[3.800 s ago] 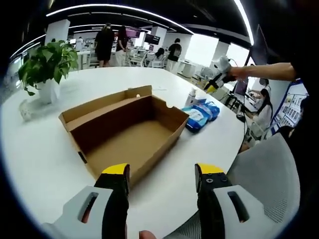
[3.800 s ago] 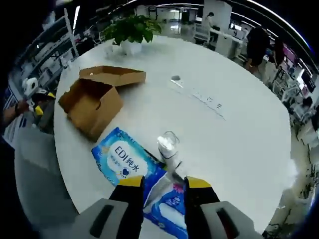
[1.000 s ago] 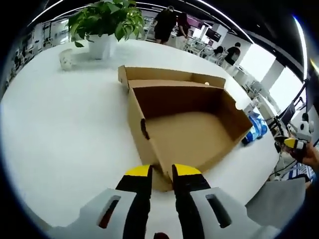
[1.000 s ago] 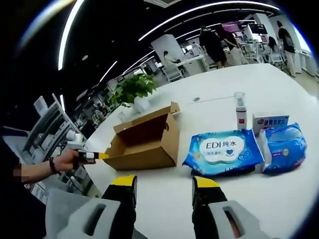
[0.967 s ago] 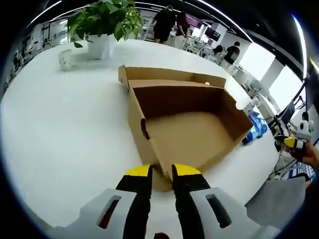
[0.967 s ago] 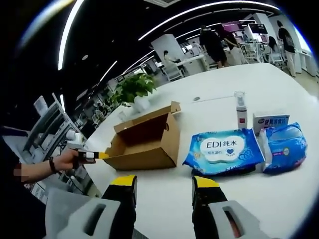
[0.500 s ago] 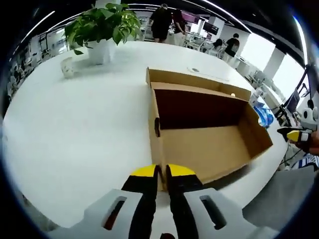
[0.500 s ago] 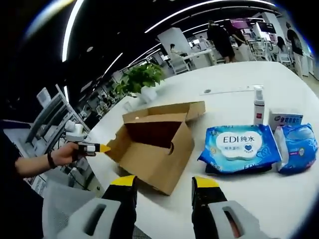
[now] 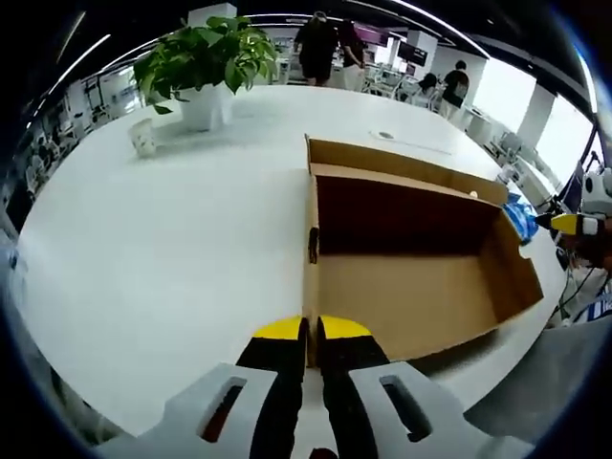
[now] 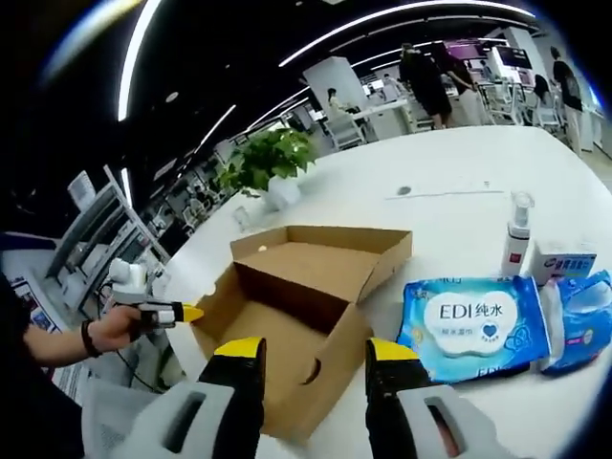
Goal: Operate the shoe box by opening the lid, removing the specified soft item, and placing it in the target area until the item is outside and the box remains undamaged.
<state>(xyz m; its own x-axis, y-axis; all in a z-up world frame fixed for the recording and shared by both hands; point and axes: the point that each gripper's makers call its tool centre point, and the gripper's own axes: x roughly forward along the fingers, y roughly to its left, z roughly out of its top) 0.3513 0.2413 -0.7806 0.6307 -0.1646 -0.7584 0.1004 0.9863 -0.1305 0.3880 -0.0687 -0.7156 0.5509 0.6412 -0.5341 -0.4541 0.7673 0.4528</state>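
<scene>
The brown cardboard shoe box point(image 9: 411, 296) lies open on the white table point(image 9: 172, 258), its inside bare and its lid point(image 9: 402, 161) folded back on the far side. My left gripper point(image 9: 309, 332) is shut on the box's near wall at a corner. In the right gripper view a hand holds that left gripper point(image 10: 182, 313) at the box's point(image 10: 287, 287) left corner. My right gripper point(image 10: 314, 354) stands open just above the box's near wall, with nothing between its jaws. A blue wipes pack point(image 10: 473, 320) lies on the table right of the box.
A spray bottle point(image 10: 516, 244), a small carton point(image 10: 564, 263) and a second blue pack point(image 10: 588, 316) sit beyond the wipes. A potted plant point(image 9: 206, 57) and a small cup point(image 9: 143, 139) stand at the table's far left. People walk in the office behind. The table edge runs close to the box.
My left gripper has shut on the box's corner wall, and the box has swung round on the table. The right gripper view now sits closer to the box, over its near wall.
</scene>
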